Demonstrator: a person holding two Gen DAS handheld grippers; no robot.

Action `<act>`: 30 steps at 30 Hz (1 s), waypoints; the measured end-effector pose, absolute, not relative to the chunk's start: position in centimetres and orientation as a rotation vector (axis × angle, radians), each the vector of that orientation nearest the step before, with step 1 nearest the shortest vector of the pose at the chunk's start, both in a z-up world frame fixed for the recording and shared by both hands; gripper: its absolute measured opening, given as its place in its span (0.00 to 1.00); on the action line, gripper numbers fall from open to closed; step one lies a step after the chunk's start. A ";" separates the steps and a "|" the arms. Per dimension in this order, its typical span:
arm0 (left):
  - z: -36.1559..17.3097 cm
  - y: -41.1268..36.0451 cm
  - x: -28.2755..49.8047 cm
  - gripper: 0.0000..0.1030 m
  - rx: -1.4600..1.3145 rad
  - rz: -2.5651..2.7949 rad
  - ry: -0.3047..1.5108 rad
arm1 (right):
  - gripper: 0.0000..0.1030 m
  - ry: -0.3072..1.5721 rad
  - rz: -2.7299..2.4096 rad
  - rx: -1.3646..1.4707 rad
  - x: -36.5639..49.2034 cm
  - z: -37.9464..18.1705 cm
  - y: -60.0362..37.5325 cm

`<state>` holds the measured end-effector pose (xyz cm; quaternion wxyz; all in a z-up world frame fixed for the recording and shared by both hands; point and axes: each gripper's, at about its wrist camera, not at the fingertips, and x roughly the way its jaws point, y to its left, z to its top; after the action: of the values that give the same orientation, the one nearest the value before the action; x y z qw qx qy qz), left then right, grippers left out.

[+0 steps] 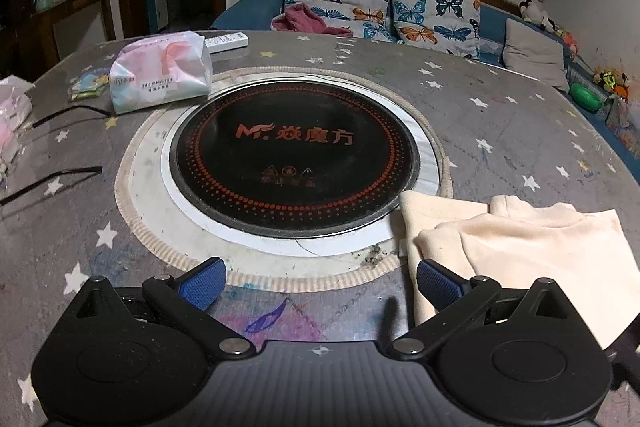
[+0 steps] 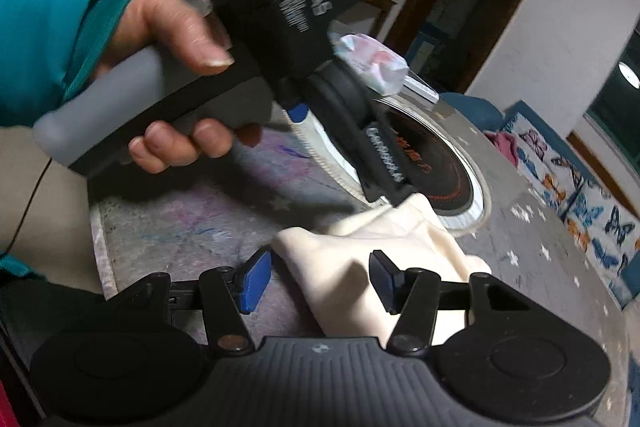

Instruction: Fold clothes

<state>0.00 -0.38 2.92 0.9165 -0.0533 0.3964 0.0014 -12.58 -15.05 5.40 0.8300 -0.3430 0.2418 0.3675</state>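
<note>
The left gripper hangs over the table with its jaws wide apart and nothing between them. The right gripper also stands parted, above the cream garment without pressing it. That garment lies crumpled beside the round cooktop, near the table's edge

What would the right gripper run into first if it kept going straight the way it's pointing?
Most likely the cream garment: the open right gripper points down at it, and its cloth already lies in the gap between the fingers. Exact depth is unclear.
</note>
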 end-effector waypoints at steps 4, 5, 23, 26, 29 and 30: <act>2.8 -0.2 -0.1 1.00 -0.147 -0.019 0.833 | 0.45 0.512 0.766 -0.765 -12.6 4.7 -14.5; 2.8 -0.2 -0.1 1.00 -0.151 -0.024 0.835 | 0.43 0.512 0.762 -0.770 -12.5 4.6 -14.4; 2.8 -1.2 -0.4 1.00 -0.302 -0.117 0.901 | 0.18 0.561 0.746 -0.599 -10.6 6.0 -16.0; 2.9 -0.9 -0.4 1.00 -0.384 -0.153 0.913 | 0.16 0.579 0.750 -0.526 -10.1 6.7 -16.9; 3.0 -0.7 -0.3 1.00 -0.438 -0.156 0.923 | 0.15 0.593 0.752 -0.452 -9.6 7.4 -18.0; 3.0 -0.6 -0.2 1.00 -0.459 -0.160 0.926 | 0.15 0.597 0.753 -0.427 -9.4 7.6 -18.4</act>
<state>-0.24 -0.56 3.01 0.8663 -0.2191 0.4424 -0.0765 -9.39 -18.41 7.64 0.8649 -0.2040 0.2850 0.3593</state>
